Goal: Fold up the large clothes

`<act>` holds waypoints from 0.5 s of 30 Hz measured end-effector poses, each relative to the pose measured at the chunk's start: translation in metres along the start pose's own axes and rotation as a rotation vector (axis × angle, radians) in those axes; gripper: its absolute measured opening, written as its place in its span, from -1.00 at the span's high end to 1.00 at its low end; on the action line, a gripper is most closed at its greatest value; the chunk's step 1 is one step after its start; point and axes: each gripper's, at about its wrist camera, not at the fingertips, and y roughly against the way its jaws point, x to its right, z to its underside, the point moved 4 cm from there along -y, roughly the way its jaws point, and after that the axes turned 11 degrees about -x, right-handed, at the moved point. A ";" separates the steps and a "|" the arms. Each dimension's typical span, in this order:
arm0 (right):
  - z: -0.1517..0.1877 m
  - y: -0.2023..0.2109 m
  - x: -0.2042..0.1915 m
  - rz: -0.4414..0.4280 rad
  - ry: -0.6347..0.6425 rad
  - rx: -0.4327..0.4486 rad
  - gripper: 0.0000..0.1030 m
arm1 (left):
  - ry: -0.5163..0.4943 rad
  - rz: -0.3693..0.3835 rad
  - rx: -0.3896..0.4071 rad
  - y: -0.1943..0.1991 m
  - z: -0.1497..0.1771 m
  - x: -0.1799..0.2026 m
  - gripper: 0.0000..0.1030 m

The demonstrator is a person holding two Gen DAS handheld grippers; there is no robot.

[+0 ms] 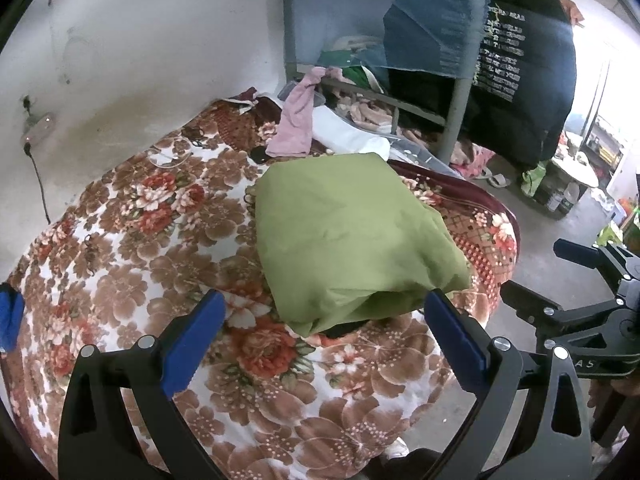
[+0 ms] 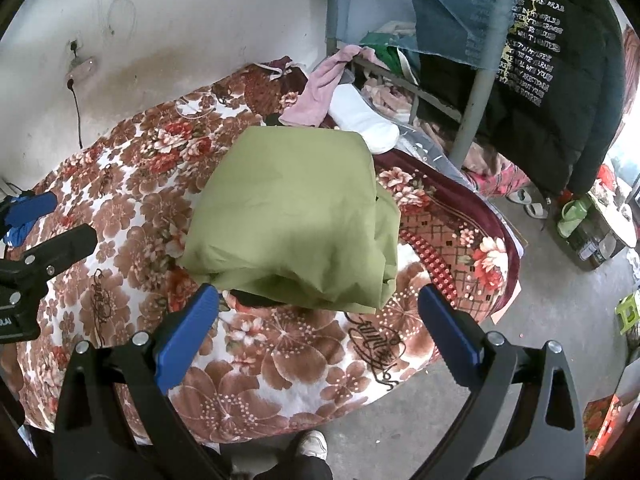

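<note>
A green garment [image 1: 352, 236] lies folded into a thick rectangle on the floral blanket [image 1: 132, 248] of the bed; it also shows in the right wrist view [image 2: 292, 216]. A dark layer peeks out under its near edge. My left gripper [image 1: 322, 312] is open and empty, hovering just in front of the garment's near edge. My right gripper [image 2: 318, 304] is open and empty, also just in front of that edge. The right gripper also shows at the right of the left wrist view [image 1: 576, 280], and the left gripper at the left of the right wrist view [image 2: 44, 264].
A pink cloth [image 1: 296, 120] and a white cloth [image 1: 352, 134] lie at the bed's far end. A metal bunk frame post [image 1: 456, 116] stands behind, with a black printed jacket [image 1: 520, 72] hanging. The wall [image 1: 140, 40] borders the left. Concrete floor [image 2: 552, 292] lies right.
</note>
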 end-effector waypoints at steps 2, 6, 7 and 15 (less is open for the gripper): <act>0.000 0.000 -0.001 -0.003 -0.002 0.002 -0.91 | 0.005 0.004 -0.001 0.000 0.000 0.001 -0.89; 0.000 -0.003 0.001 -0.010 -0.002 -0.001 -0.91 | 0.003 0.010 -0.003 0.000 0.000 0.001 -0.89; -0.001 -0.003 0.002 -0.012 -0.001 -0.001 -0.90 | 0.004 0.010 -0.002 0.000 -0.001 0.001 -0.89; -0.003 -0.006 0.002 -0.014 0.001 -0.002 -0.91 | 0.003 0.052 -0.016 -0.005 -0.003 -0.001 -0.89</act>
